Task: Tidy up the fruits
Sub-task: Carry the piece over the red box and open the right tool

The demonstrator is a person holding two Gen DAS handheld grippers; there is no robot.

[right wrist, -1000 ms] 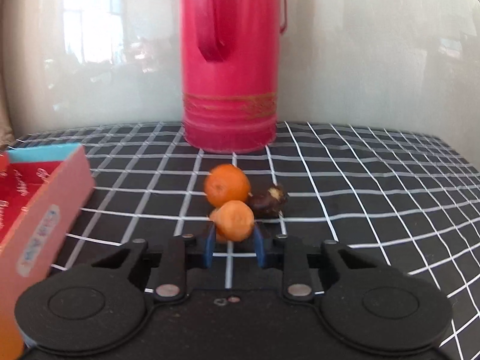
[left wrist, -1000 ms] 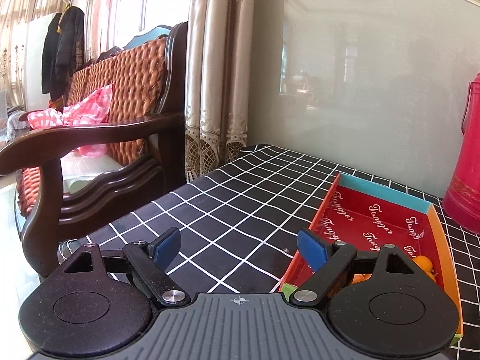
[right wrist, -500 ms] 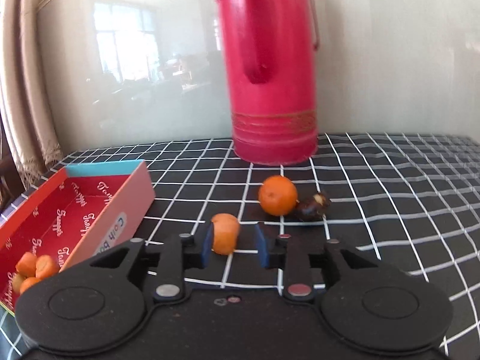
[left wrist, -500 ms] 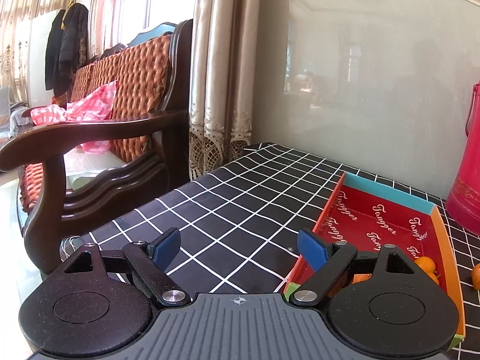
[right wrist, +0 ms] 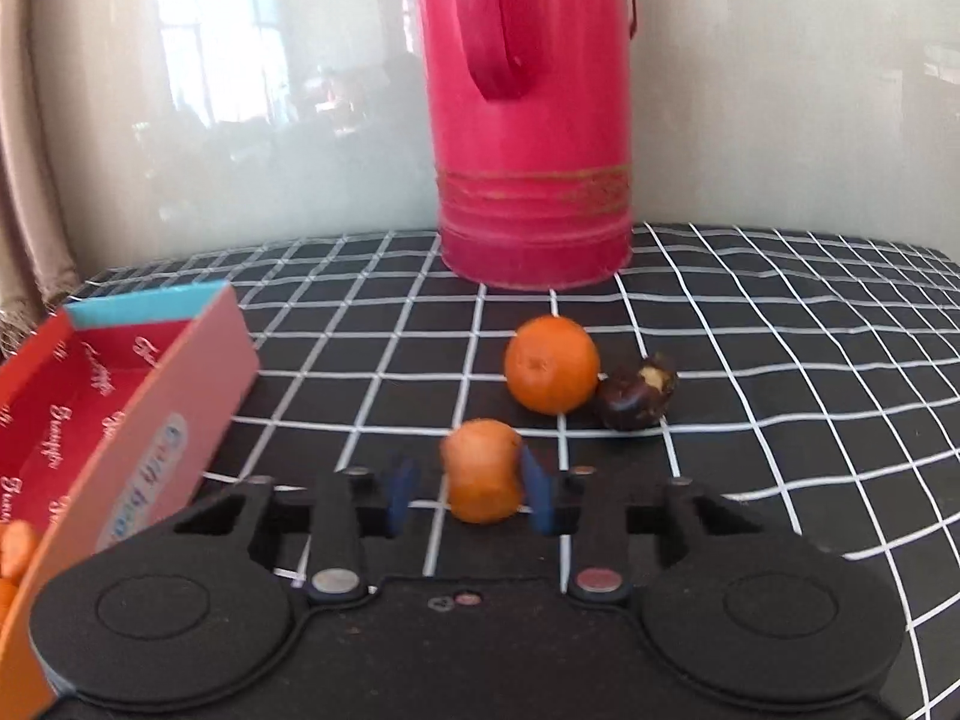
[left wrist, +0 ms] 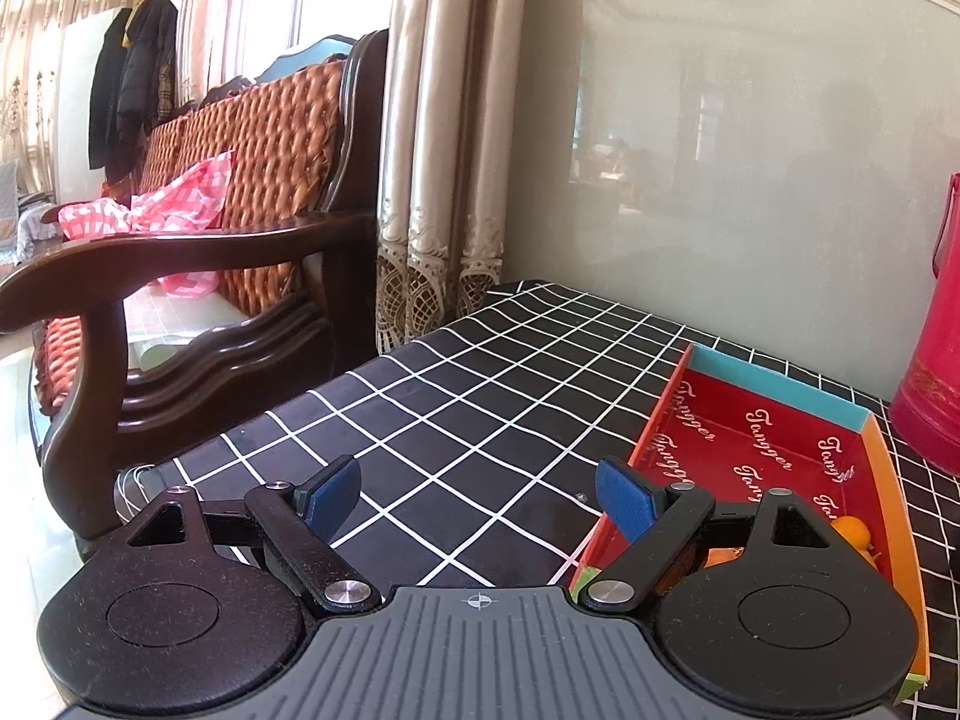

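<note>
My right gripper hovers low over the black checked tablecloth with a small orange fruit piece between its blue pads. The jaws are closing. The right pad touches the piece, while a gap shows at the left pad. Just beyond lie a round mandarin and a dark brown fruit, touching each other. A red cardboard box stands at the left with orange fruits in its near end. My left gripper is open and empty beside the box.
A tall red thermos jug stands at the back against the glossy wall, behind the fruits. In the left wrist view a wooden armchair and curtains stand past the table's left edge.
The right gripper's pads were pressed on the orange piece and now stand wider, with the piece against the right pad. Its view swung left, then back right. The left gripper kept still.
</note>
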